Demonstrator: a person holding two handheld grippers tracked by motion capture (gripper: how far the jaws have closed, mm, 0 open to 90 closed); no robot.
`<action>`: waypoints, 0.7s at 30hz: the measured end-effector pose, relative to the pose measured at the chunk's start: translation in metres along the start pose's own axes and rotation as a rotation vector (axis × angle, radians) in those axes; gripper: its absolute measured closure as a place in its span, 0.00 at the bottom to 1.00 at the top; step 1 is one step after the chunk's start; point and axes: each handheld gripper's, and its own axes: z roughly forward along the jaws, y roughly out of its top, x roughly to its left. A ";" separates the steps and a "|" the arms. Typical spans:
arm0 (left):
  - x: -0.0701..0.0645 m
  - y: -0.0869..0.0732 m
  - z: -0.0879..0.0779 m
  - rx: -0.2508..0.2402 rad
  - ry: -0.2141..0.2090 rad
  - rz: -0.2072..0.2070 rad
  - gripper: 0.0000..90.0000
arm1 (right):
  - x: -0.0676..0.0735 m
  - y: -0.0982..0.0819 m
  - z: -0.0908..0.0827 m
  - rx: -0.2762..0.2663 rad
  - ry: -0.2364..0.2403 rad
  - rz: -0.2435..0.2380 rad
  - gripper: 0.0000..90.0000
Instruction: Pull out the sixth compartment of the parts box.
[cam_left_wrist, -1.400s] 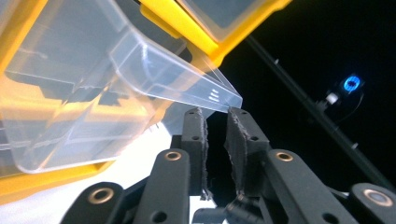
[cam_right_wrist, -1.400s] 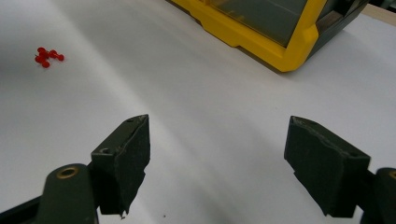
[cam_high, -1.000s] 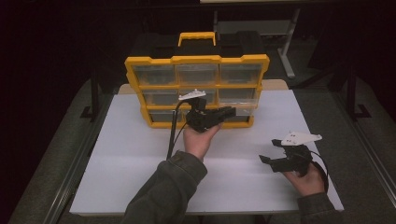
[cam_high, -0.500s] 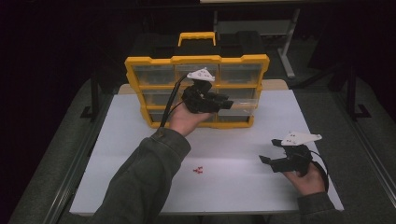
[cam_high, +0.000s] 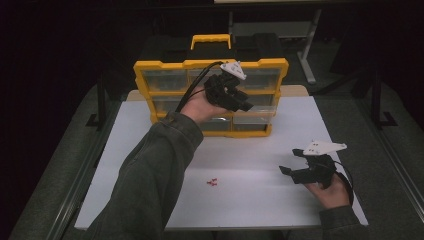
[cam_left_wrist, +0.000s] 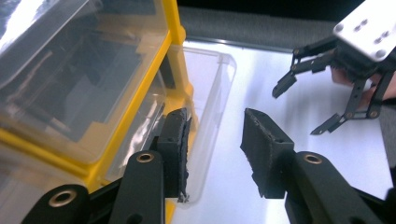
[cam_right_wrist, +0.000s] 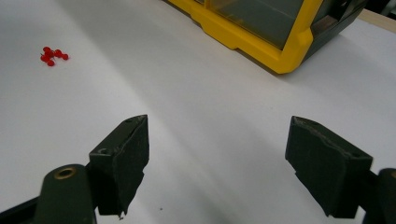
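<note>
The high view looks forward and down from afar on the whole worktop (cam_high: 150, 150), while both gripper views look close along their jaws, sharing the yellow organizer (cam_high: 210, 97) (cam_left_wrist: 175, 28) (cam_right_wrist: 261, 37).

The person's left arm (cam_high: 150, 170) is reaching far across the scene in a grey-green sleeve, with the left hand (cam_high: 200, 106) raised and carrying the left gripper (cam_high: 245, 102), which is pointing to the right. Its jaws have just been opening, and nothing is sitting between the pads (cam_left_wrist: 175, 144). The right hand (cam_high: 332, 190) is resting low at the near right, holding the right gripper (cam_high: 290, 167) pointed left, its jaws standing wide apart and gripping nothing.
</note>
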 end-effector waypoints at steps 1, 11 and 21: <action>0.001 0.001 0.002 0.009 -0.006 0.000 0.65 | 0.000 0.000 0.000 0.000 0.001 0.000 0.23; 0.004 0.004 0.020 0.135 -0.015 0.057 0.62 | -0.004 -0.002 0.000 -0.007 0.010 -0.002 0.23; 0.004 0.002 0.033 0.176 -0.045 0.064 0.75 | -0.002 -0.001 0.001 -0.007 0.018 -0.011 0.24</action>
